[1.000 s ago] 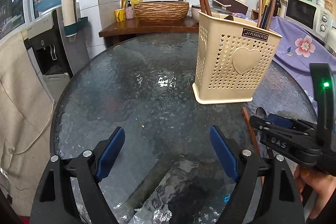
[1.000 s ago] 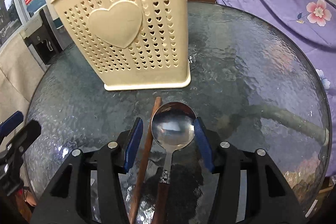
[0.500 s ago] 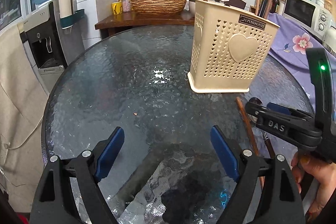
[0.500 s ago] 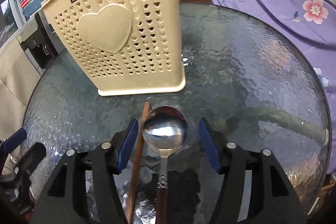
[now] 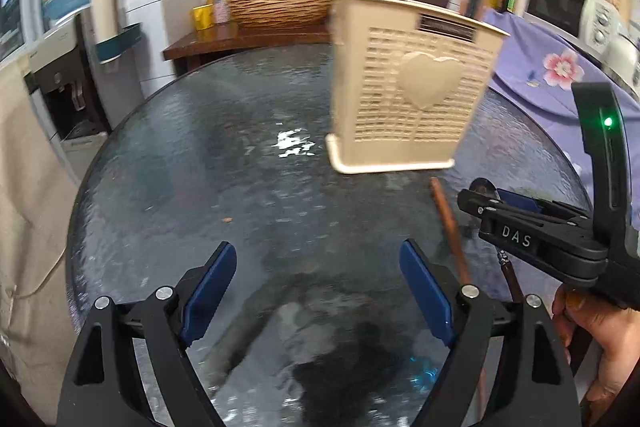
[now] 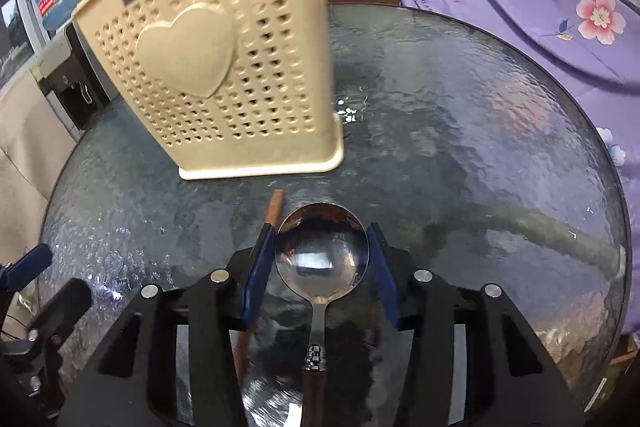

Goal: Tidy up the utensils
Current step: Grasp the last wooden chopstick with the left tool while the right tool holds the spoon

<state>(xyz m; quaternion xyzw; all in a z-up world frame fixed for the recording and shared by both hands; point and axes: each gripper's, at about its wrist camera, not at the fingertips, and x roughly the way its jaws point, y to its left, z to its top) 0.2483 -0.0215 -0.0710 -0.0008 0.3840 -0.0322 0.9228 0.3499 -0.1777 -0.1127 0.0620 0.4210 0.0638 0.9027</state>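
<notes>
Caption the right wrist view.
Right claw brackets a steel spoon's bowl before a cream perforated utensil basket.

A metal spoon with a dark wooden handle lay flat on the textured glass at the lower centre of the right wrist view, bowl upward and pointing toward the top of the frame. A brown wooden chopstick lay just to its left, nearly parallel. Above them, in the upper left, stood a cream plastic utensil holder, upright, perforated with small hearts, bearing one large raised heart, with dark sticks rising from its top.
</notes>
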